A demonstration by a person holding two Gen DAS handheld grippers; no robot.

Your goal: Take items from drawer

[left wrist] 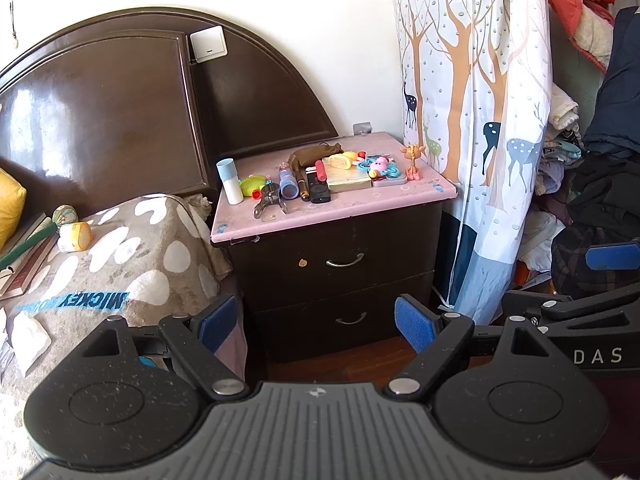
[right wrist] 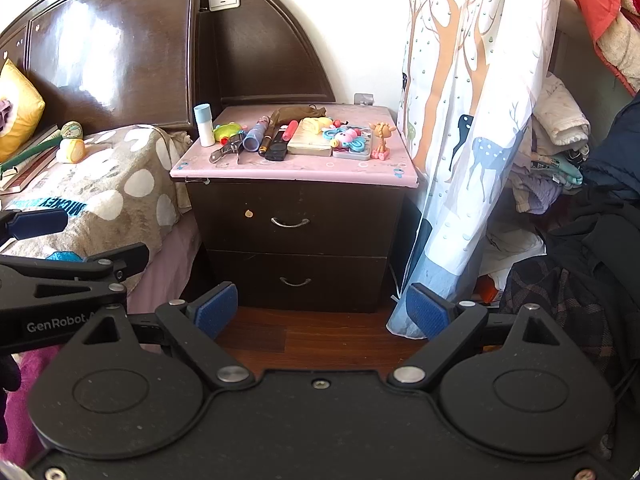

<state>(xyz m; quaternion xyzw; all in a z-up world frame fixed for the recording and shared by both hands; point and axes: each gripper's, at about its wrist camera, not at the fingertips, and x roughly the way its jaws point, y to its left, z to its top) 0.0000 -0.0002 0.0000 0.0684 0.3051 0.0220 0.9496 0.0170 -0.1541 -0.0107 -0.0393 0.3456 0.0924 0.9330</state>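
Two drawers on the dark nightstand (right wrist: 296,216), both shut tight, so nothing taken out yet as far as can be told. Upper drawer (left wrist: 340,246) with its curved metal handle (left wrist: 345,261), lower drawer (left wrist: 348,320) with a matching handle (left wrist: 351,319) right under it. Whatever needs fetching sits hidden inside, so no telling what it is. Left gripper (left wrist: 316,322) wide open, nothing between the blue pads, hanging back from the nightstand and tilted down so the lower drawer front lands roughly between the fingers. Right gripper (right wrist: 320,310) same deal: spread wide, empty, well short of the furniture, angled down over the wood floor (right wrist: 320,332). Both held side by side, each peeking into the other's view, probably just a ready pose before going in for a handle. Open that wide most likely to slip around a handle without bumping it. Pink top (right wrist: 296,168) crammed with stuff: white tube (right wrist: 205,125), remote (right wrist: 277,148), little giraffe toy (right wrist: 382,136), flat box (right wrist: 310,142). Not much free space up there for drawer contents, so the blanket on the bed (right wrist: 120,184) may be the better drop spot. Curtain (right wrist: 468,120) hanging just beside the nightstand's right edge, worth watching for snags when pulling.
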